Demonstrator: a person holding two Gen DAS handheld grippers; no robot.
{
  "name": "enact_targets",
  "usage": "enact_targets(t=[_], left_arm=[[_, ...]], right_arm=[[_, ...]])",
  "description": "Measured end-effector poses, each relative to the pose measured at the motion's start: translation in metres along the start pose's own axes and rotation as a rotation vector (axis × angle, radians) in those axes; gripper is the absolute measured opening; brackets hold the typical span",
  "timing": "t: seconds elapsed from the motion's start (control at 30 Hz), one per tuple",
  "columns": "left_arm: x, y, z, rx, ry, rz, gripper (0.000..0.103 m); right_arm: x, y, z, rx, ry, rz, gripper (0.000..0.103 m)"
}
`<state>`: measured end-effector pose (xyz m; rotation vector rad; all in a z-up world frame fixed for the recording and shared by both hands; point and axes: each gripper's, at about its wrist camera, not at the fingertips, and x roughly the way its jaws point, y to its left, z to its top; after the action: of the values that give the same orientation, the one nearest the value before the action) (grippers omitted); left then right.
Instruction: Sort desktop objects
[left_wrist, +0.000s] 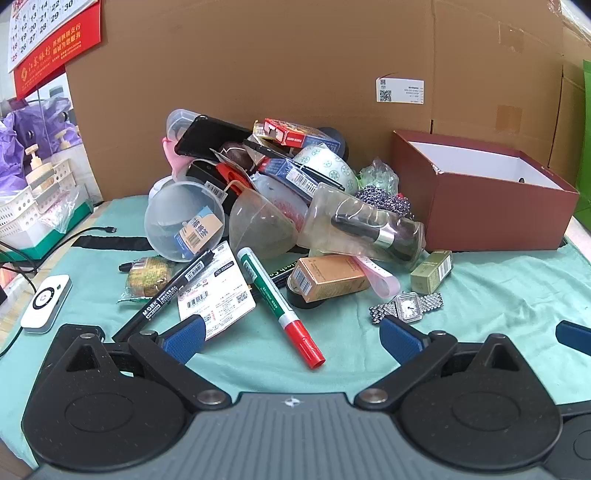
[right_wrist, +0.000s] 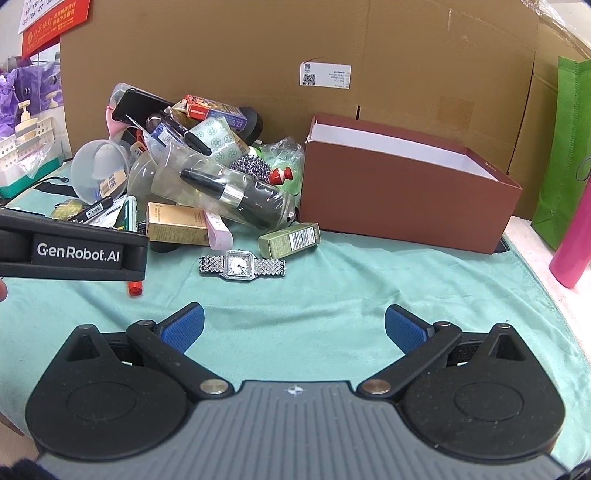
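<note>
Watch ahead of wide right claw, apart

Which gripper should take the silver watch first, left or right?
Right, probably. The right gripper is open with the watch straight ahead on bare cloth. The left gripper, also open, faces the red-capped marker, with the watch beside its right finger.
</note>
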<state>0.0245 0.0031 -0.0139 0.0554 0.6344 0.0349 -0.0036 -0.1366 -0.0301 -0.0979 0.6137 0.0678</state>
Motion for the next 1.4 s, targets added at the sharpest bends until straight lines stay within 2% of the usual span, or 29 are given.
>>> enact_targets(t=[0.43,0.7,0.8,0.9,0.97,1.07,1.4], left_arm=[[0.021,-0.001,0.003,-0.001,0.037,-0.004,0.103],[0.032,0.009,0.000,-0.036,0.008,-0.152,0.100],[0.040,0.006,0.004,-0.037,0.020,-0.208,0.094],[0.050,-0.001,0.005,-0.023,0.064,-0.285,0.076],[0.056,-0.007,0.004,-0.007,0.089,-0.338,0.068],[0.063,-0.016,0.004,0.014,0.105,-0.369,0.059],[0.091,-0.021,0.010,-0.012,0.149,-0.416,0.050]], right_arm=[[0.022,-0.005,0.004,0.002,0.040,0.012,0.101],[0.042,-0.018,0.008,-0.098,-0.014,0.085,0.101],[0.051,-0.023,0.013,-0.113,-0.019,0.144,0.098],[0.059,-0.021,0.015,-0.141,0.008,0.234,0.083],[0.066,-0.020,0.015,-0.157,0.017,0.274,0.082],[0.075,-0.018,0.016,-0.178,0.019,0.299,0.082],[0.091,-0.018,0.023,-0.228,-0.007,0.370,0.078]])
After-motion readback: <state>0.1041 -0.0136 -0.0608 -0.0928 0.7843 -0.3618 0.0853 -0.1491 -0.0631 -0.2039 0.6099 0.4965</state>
